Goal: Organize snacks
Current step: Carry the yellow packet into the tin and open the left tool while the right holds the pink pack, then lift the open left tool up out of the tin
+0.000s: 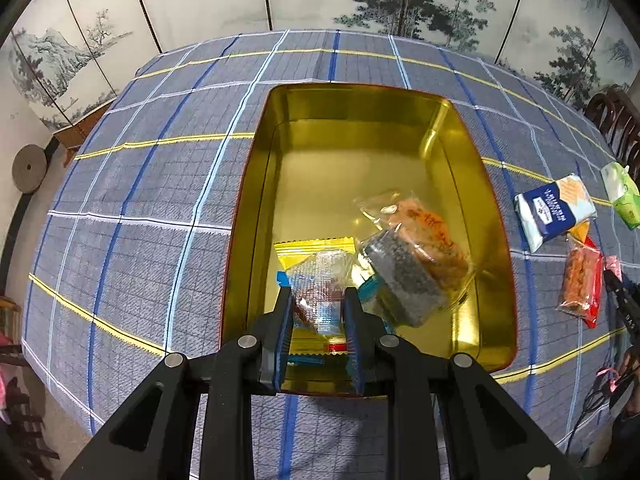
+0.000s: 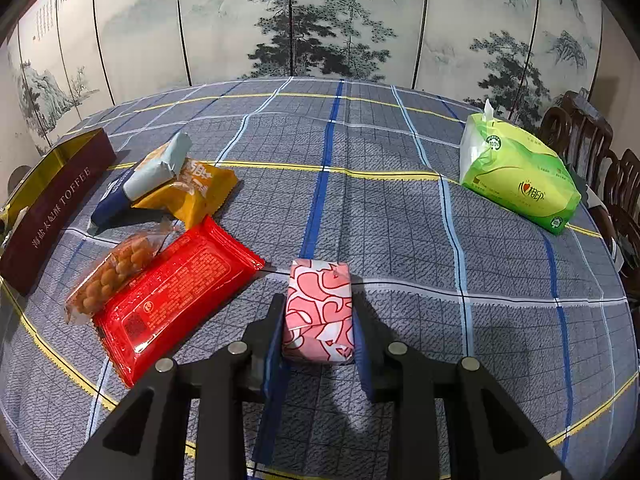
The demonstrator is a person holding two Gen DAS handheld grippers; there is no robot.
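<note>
A gold-lined tin [image 1: 256, 184] stands open on the checked cloth; from the right wrist view its maroon wall [image 2: 60, 196] shows at the far left. My left gripper [image 1: 318, 296] hangs over the tin's near end, shut on a clear snack packet [image 1: 320, 272]. Below it in the tin lie a yellow packet [image 1: 312, 246], a dark seeded bar [image 1: 404, 276] and an orange snack [image 1: 428, 228]. My right gripper [image 2: 318, 308] is shut on a pink patterned packet [image 2: 320, 292], low over the cloth.
Loose snacks lie right of the tin: a red packet [image 2: 172, 296], a peanut bag [image 2: 112, 276], an orange-yellow packet [image 2: 200, 192] and a blue-white packet [image 2: 148, 176]. A green tissue pack [image 2: 516, 172] sits far right. Wooden chairs [image 2: 580, 136] stand beyond the table's edge.
</note>
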